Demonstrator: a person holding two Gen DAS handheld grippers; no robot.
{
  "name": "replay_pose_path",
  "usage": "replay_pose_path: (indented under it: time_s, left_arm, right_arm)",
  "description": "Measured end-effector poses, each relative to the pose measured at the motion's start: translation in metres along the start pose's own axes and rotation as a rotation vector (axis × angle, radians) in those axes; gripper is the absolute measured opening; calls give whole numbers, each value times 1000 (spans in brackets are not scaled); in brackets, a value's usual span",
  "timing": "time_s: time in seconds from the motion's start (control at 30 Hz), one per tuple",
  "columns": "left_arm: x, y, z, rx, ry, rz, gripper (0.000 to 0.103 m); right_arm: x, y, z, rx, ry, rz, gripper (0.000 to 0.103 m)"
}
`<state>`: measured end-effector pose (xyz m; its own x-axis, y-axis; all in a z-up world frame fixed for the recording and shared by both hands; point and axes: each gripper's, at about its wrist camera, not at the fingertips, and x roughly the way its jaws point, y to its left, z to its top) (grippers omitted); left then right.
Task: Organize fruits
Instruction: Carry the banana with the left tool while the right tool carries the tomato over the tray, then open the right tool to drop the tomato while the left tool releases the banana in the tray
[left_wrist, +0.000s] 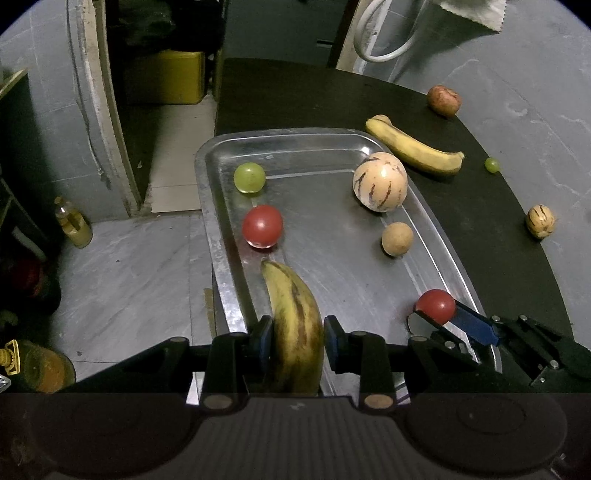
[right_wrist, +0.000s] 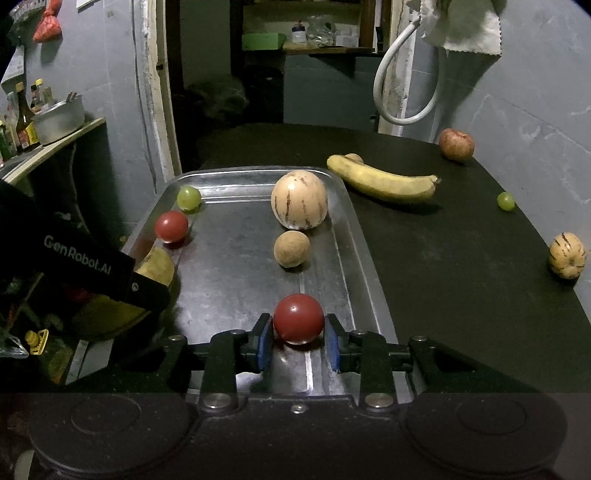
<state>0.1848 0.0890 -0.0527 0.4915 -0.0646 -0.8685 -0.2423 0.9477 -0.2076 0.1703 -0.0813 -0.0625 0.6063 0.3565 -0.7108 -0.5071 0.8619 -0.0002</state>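
Observation:
A steel tray (left_wrist: 207, 206) (right_wrist: 229, 273) sits on the black table. My left gripper (left_wrist: 297, 341) is shut on a brown-streaked yellow banana (left_wrist: 295, 317) over the tray's near left corner. My right gripper (right_wrist: 298, 341) is shut on a red tomato (right_wrist: 298, 318) low over the tray's near right part; both also show in the left wrist view, the gripper (left_wrist: 439, 321) and the tomato (left_wrist: 435, 305). In the tray lie a green grape (left_wrist: 249, 178), a second tomato (left_wrist: 262, 226), a striped melon (left_wrist: 379, 181) and a brown round fruit (left_wrist: 397, 239).
On the black table (right_wrist: 443, 277) right of the tray lie another banana (right_wrist: 382, 179), an apple (right_wrist: 456, 144), a small green grape (right_wrist: 505, 201) and a small striped melon (right_wrist: 567, 254). A white hose (right_wrist: 406, 92) hangs at the back wall. The floor drops off left of the tray.

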Motion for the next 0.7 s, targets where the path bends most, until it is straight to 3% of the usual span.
replay_pose_path:
  time_s: [0.23,0.43,0.53,0.7]
  left_arm:
    - [-2,1,0,1,-1,-4,33]
    - [-4,0,0,-2,-6,-6,39]
    - [-7,-1,0,-6,-16,-8,44]
    - [-18,-2,1,-11,-45,0,62]
  right_arm:
    - [-3,-1,-1,-2,-1,-4,40]
    - [-6,-2,-1,-12,-8,-3,49]
    - [-10,-2,-1,-19,-21,-5,59]
    - [-22,-6,-1,-27,-44,-6,73]
